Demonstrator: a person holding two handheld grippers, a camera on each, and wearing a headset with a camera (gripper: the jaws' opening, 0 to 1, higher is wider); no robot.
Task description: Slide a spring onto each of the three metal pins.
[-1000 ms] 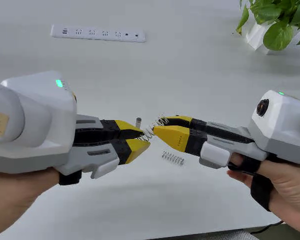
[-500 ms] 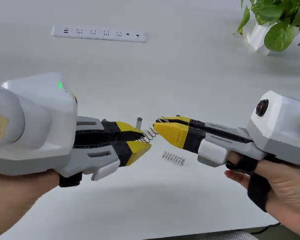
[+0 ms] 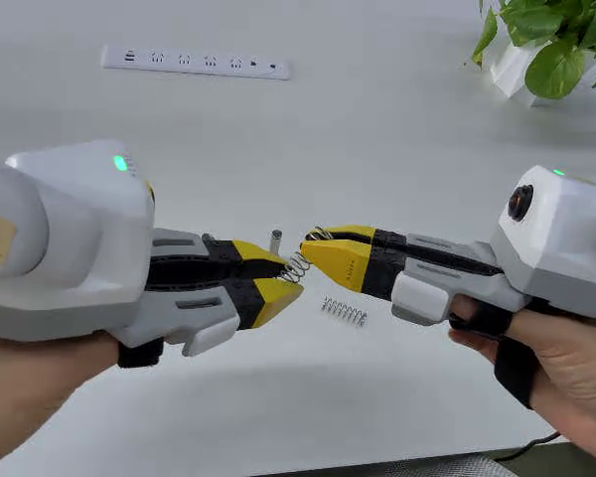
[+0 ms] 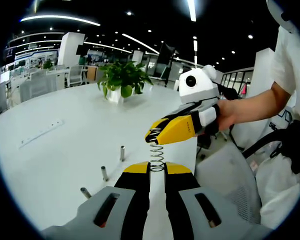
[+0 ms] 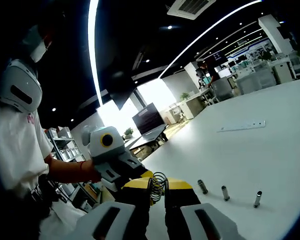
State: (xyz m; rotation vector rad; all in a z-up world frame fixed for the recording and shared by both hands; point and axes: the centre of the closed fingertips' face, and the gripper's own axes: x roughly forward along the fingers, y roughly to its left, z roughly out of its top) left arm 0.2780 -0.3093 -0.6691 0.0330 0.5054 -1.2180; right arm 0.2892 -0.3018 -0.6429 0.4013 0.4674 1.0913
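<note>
**First spring in hand, none seated**

Grips a spring [image 3: 296, 266] at the tips of the left claw [image 3: 278, 282], jaws drawn narrow on one end. Meets it head-on with the right claw [image 3: 311, 248], likewise closed down on the other end, so carried in the air between the two tips, clear of the desk [image 3: 377, 149]. Finds a second spring [image 3: 345, 313] lying flat on the desk just beneath the right claw's tip, untouched. Counts, just beyond the tips and ahead-left of the left claw, three pins [image 4: 104, 173] standing upright in a row, all bare. Spots farther out a power strip [image 3: 194, 63] past the left claw and a potted plant [image 3: 551, 45] well beyond the right claw.

Judged from this: zero of three done. Needs the held spring freed at one end, lined up over a pin and slid down, then the same for the remaining two pins.
</note>
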